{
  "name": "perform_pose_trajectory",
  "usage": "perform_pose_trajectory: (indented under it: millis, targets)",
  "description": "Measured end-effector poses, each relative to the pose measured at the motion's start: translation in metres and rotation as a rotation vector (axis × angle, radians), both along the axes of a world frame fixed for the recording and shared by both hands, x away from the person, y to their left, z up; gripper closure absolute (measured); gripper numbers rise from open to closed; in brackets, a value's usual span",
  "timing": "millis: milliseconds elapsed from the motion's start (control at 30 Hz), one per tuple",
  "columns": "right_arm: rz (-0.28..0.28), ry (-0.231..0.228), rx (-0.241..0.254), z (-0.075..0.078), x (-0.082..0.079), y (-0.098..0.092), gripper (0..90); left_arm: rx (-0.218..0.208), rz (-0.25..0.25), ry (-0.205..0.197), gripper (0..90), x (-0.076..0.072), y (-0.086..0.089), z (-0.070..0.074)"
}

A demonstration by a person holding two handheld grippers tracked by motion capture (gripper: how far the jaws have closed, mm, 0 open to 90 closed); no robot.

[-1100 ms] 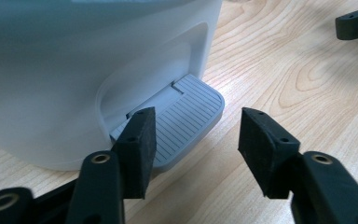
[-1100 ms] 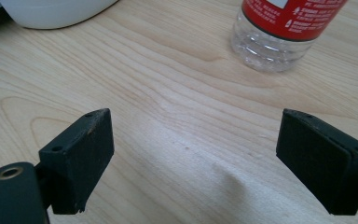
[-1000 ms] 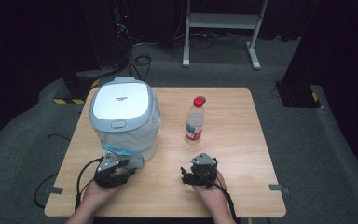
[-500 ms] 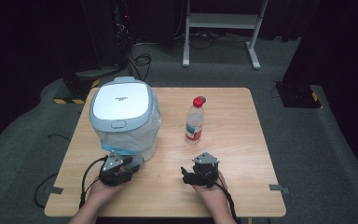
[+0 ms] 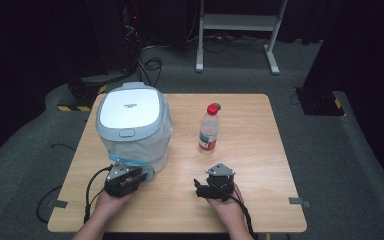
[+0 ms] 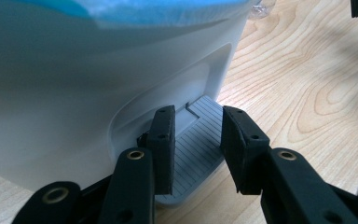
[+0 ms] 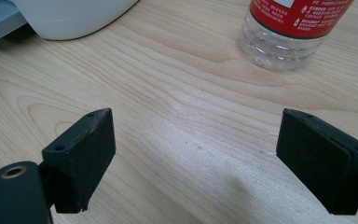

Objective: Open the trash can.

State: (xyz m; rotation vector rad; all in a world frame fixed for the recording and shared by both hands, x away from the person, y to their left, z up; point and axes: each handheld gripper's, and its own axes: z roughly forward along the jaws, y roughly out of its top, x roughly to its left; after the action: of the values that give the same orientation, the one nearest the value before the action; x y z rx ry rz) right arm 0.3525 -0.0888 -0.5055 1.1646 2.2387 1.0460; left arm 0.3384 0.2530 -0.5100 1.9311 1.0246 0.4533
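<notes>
A white pedal bin (image 5: 132, 125) with a grey-blue lid and a blue liner stands at the table's left. My left gripper (image 5: 137, 176) sits at its foot. In the left gripper view its jaws (image 6: 198, 114) have just been closing and the pads now flank the grey ribbed pedal (image 6: 193, 154), gripping its sides under the bin's wall (image 6: 74, 84). My right gripper (image 5: 200, 186) rests near the front edge, open wide (image 7: 196, 126) over bare wood. A clear water bottle (image 5: 208, 130) with a red cap stands upright beyond it, its base (image 7: 284, 42) ahead of the right jaw.
The wooden table (image 5: 260, 150) has free room at the right and along the front. The bin's lower edge (image 7: 70, 14) lies to the left of the right gripper. Cables trail off the table's front edge from both grippers. Dark floor surrounds the table.
The left gripper has settled a little closer against the bin's foot. Both hands otherwise hold their places, and the bottle and bin have not moved.
</notes>
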Motion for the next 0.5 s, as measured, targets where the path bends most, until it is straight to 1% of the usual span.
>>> perform_pose_trajectory:
  millis: [67,100,133,167,233,267,400,467,500]
  targets:
    - [-0.002,0.001,0.001,-0.0001,0.0002,-0.0003,12.2,-0.019,0.002,0.012,65.0,0.0007,0.0012,-0.0004]
    - [-0.003,0.003,0.001,-0.0005,0.0006,-0.0006,12.3,-0.022,0.0,0.015,65.0,0.0013,0.0023,-0.0004]
    - [-0.002,0.005,0.003,-0.0008,0.0008,-0.0008,12.4,-0.036,0.001,0.025,65.1,0.0018,0.0028,-0.0006]
    - [-0.003,0.007,0.004,-0.0009,0.0006,-0.0007,12.4,-0.038,-0.001,0.027,65.1,0.002,0.003,-0.0006]
    - [-0.002,0.006,0.004,-0.0008,0.0003,-0.0004,12.5,-0.034,-0.004,0.027,65.2,0.0023,0.0032,-0.0007]
    - [-0.001,0.006,0.004,-0.0008,0.0003,-0.0004,12.6,-0.025,-0.006,0.022,65.8,0.0023,0.0032,-0.0008]
    - [0.005,0.009,-0.008,-0.002,0.0005,0.0006,13.3,-0.021,-0.004,0.022,66.3,0.002,0.0023,-0.0009]
    - [0.005,0.016,-0.007,-0.0029,0.0006,0.001,13.3,-0.012,-0.005,0.016,66.2,0.0014,0.0015,-0.0012]
    - [0.005,0.017,-0.006,-0.003,0.0007,0.001,13.3,0.001,-0.006,0.008,66.2,0.001,0.001,-0.0012]
